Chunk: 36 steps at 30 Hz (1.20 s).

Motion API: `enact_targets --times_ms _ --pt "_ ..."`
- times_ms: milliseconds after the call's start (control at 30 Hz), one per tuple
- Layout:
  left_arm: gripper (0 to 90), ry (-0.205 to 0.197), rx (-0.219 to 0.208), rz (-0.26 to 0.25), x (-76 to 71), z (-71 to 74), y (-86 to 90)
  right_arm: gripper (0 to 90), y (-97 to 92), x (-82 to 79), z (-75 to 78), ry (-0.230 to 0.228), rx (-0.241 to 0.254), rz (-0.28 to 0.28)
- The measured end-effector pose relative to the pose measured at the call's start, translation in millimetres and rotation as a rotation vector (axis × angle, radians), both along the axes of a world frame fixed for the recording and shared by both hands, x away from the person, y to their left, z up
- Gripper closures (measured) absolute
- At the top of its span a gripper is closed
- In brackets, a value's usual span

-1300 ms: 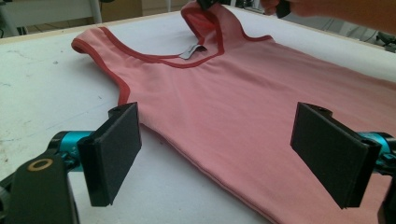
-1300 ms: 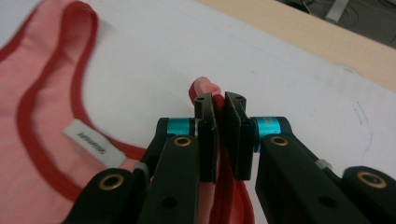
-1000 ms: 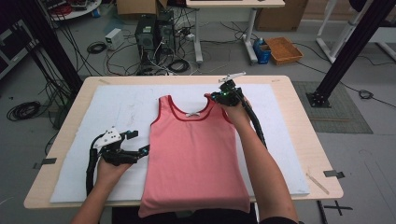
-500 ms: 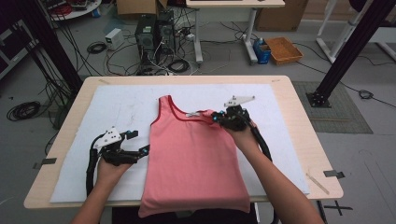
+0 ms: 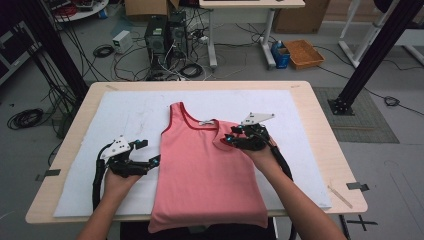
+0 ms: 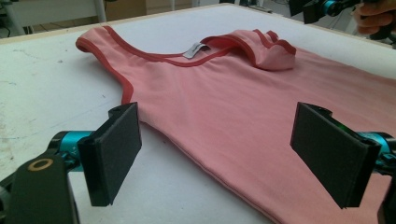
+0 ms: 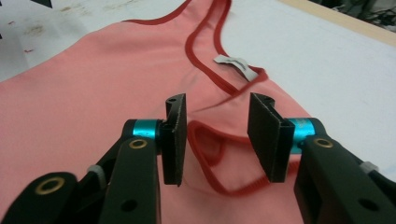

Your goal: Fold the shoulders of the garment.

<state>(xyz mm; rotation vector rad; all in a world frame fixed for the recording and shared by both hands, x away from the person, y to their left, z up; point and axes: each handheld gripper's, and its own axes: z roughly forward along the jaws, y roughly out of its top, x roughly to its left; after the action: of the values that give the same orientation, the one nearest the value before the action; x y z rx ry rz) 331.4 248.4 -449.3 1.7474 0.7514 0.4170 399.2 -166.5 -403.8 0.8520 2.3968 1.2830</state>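
Pink jersey with darker red binding at neck and armholes: a tank top point(image 5: 205, 170) spread flat on a white mat point(image 5: 75, 165) covering a wooden table point(image 5: 320, 135). Long axis running from the near edge away toward the far side, neckline pointing away from the person, hem hanging over the near edge and cut off at the bottom of the high view. Small white neck label point(image 7: 236, 64) sewn inside the back of the collar; print on it too small to read. No other writing legible anywhere.

Right shoulder strap point(image 7: 219, 158) folded over onto the chest, lying as a loose loop directly beneath and between the right gripper point(image 7: 217, 135) jaws. Jaws parted by a moderate gap, nothing pinched between them; whether the tips touch the fabric cannot be told. Same folded strap seen in the left gripper view as a small hump point(image 6: 273, 49) far ahead and to the right.

Left gripper point(image 6: 217, 151) spread wide, holding nothing, poised just above the mat at the garment's side seam, the seam edge running between its two pads. Left strap point(image 6: 93, 42) flat, far ahead and to the left. Right hand point(image 6: 373, 16) cropped at the top right corner there.
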Motion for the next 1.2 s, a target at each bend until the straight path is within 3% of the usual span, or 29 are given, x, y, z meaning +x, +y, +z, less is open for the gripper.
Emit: enact_targets --times_ms 200,333,400,433,600,800,1200 --pt "16.4 -0.001 0.000 -0.003 0.1 0.0 0.1 56.9 22.8 13.5 -9.8 0.029 -0.077 0.054" --pt "16.4 0.003 -0.005 -0.001 0.0 -0.1 0.2 75.4 23.5 18.2 -19.4 0.083 -0.124 0.072" --pt "16.4 0.003 -0.005 -0.001 0.0 -0.1 0.2 75.4 22.1 17.8 -20.1 0.089 -0.129 0.075" --pt "16.4 0.001 -0.005 -0.001 0.3 -0.1 0.4 84.2 17.8 12.7 -17.3 0.084 -0.109 0.071" --pt "16.4 0.003 -0.003 0.001 0.2 -0.1 0.0 85.0 5.3 -8.5 -6.6 0.040 -0.060 0.083" --pt "16.4 0.001 0.003 0.000 0.3 0.0 0.1 85.0 -7.5 -35.8 -9.1 -0.003 -0.029 0.088" --pt "16.4 0.004 0.000 0.004 0.3 0.0 0.1 84.0 -10.8 -59.8 -36.6 0.022 -0.070 0.115"
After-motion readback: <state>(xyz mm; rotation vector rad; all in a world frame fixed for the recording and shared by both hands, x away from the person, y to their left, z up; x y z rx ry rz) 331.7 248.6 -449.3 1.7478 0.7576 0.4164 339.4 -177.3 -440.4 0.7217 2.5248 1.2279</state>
